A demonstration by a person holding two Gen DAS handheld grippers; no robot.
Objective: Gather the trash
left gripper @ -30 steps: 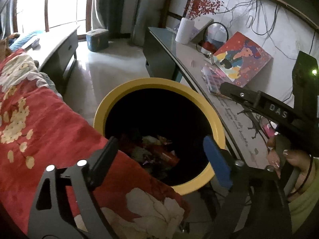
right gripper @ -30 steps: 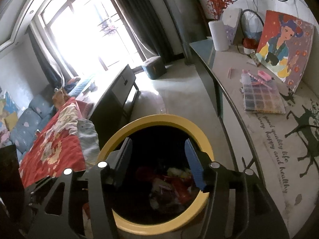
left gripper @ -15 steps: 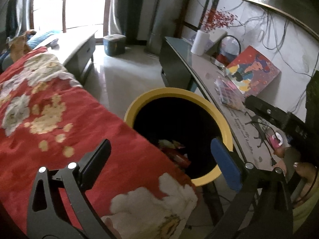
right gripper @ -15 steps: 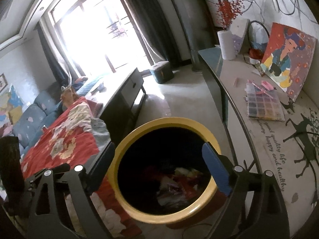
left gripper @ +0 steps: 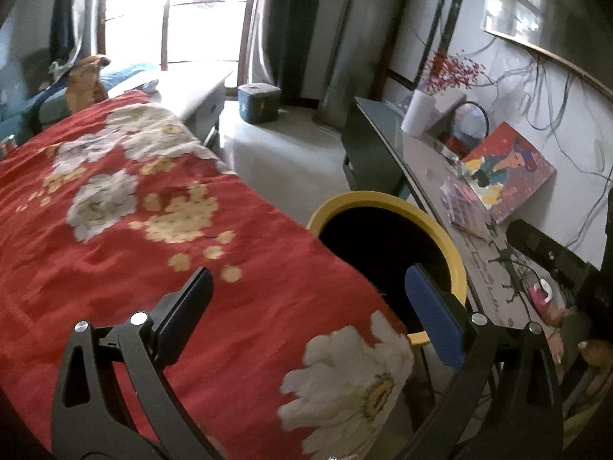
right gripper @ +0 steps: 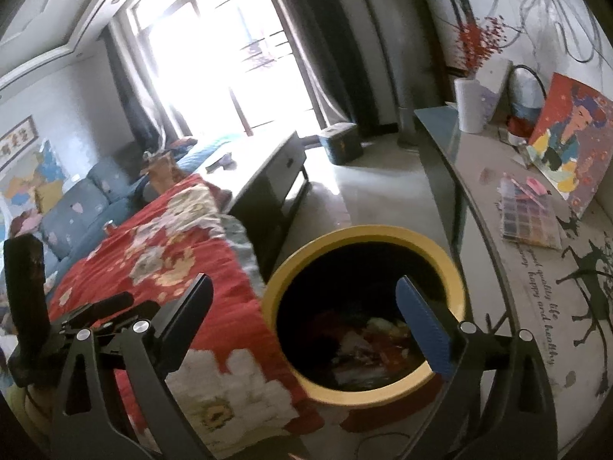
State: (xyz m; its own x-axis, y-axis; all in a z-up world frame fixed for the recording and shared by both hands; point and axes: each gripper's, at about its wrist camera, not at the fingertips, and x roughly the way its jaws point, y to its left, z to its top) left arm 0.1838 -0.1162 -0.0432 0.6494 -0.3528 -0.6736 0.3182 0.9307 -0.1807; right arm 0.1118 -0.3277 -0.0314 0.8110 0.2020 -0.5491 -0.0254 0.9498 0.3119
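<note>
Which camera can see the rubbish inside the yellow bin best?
The right wrist view. It looks down into the yellow bin, so the pile of trash at the bottom shows. In the left wrist view the red flowery blanket covers part of the bin, and its inside looks black.

A red blanket (left gripper: 161, 253) with big white and yellow flowers lies under and ahead of the left tongs. On the right side a long desk (right gripper: 536, 268) holds a bright painting (right gripper: 571, 142), a flat box of little coloured beads (right gripper: 530, 222) and a white paper roll (right gripper: 470, 105). Far ahead stand a low grey cabinet (right gripper: 268, 176), a small dark box (right gripper: 341, 142) on the floor and a sunny window (right gripper: 226, 57).
</note>
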